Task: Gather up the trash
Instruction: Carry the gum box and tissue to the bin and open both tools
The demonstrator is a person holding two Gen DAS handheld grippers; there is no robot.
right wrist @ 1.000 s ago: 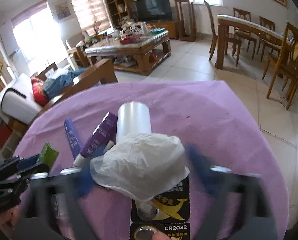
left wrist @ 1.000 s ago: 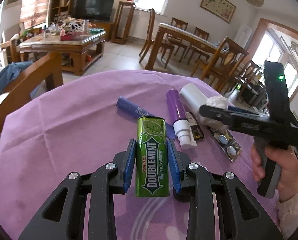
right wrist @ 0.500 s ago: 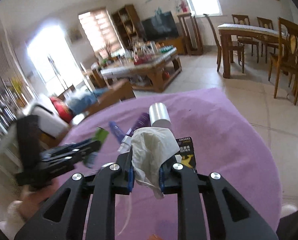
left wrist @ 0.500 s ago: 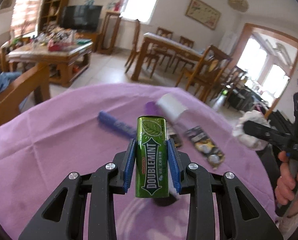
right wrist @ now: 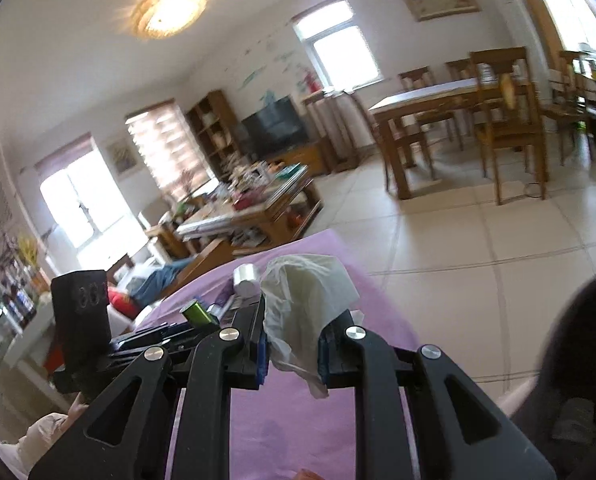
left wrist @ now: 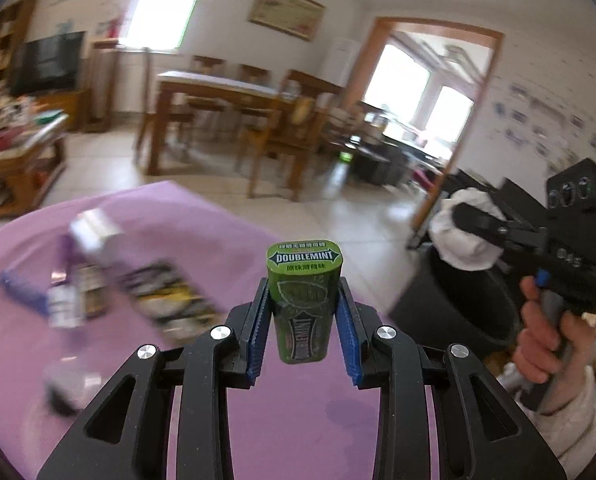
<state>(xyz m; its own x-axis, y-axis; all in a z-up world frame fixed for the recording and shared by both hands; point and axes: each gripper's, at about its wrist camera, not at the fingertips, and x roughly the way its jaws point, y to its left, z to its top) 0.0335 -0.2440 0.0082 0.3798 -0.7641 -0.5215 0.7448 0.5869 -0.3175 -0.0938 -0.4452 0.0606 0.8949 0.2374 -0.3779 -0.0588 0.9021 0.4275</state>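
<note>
My left gripper [left wrist: 304, 312] is shut on a green Doublemint gum tin [left wrist: 304, 300], held above the purple tablecloth [left wrist: 298, 420]. My right gripper [right wrist: 292, 338] is shut on a crumpled white tissue [right wrist: 304, 300]. In the left wrist view that right gripper [left wrist: 464, 216] holds the tissue [left wrist: 462, 242] over a black trash bin [left wrist: 458, 308] beside the table's right edge. In the right wrist view the left gripper [right wrist: 186, 322] with the green tin [right wrist: 196, 312] shows to the left. The bin's dark rim [right wrist: 578, 340] sits at the right edge.
Blurred on the cloth at left lie a blue tube [left wrist: 22, 294], a purple bottle [left wrist: 64, 280], a white cylinder [left wrist: 94, 236] and a battery card [left wrist: 170, 300]. Beyond the table stand a dining table with chairs [left wrist: 226, 120] and a cluttered coffee table [right wrist: 250, 208].
Both grippers rose off the table and swung right toward the bin. The right gripper closed on the tissue and lifted it. The left kept its hold on the gum tin.
</note>
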